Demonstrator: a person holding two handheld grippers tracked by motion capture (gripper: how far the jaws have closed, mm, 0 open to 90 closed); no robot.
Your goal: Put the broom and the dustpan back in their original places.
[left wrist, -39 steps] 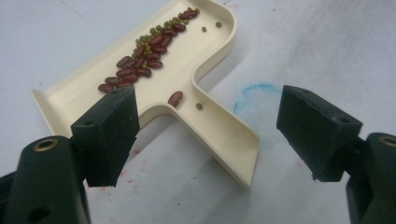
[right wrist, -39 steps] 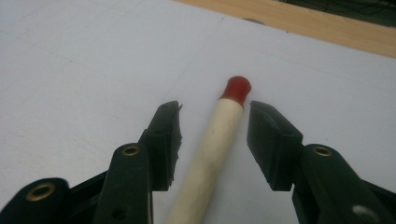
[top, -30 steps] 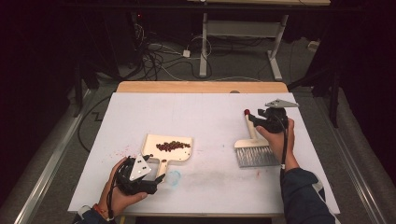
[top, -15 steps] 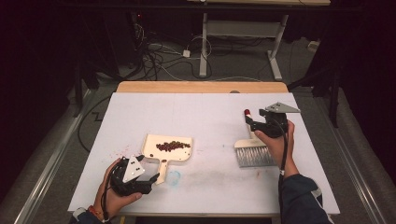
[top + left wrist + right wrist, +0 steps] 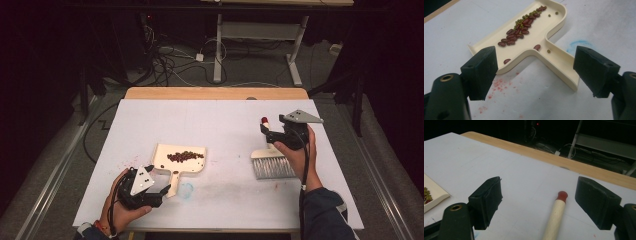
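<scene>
A dim lab: white-topped table [image 5: 220, 120], tangled floor cables [image 5: 170, 60] upper left, bare desk frame [image 5: 260, 35] behind.

Dark room; cables [image 5: 172, 65] strew the grey floor [image 5: 250, 75] beside a metal frame [image 5: 260, 35], perhaps a desk's.

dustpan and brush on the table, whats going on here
A person works at a white table with a gripper in each hand. The right gripper has just been opening, and the brush lies on the table, its handle between the pads but not pressed. The left gripper is open beside the handle of the dustpan, which holds swept-up beans.
</scene>
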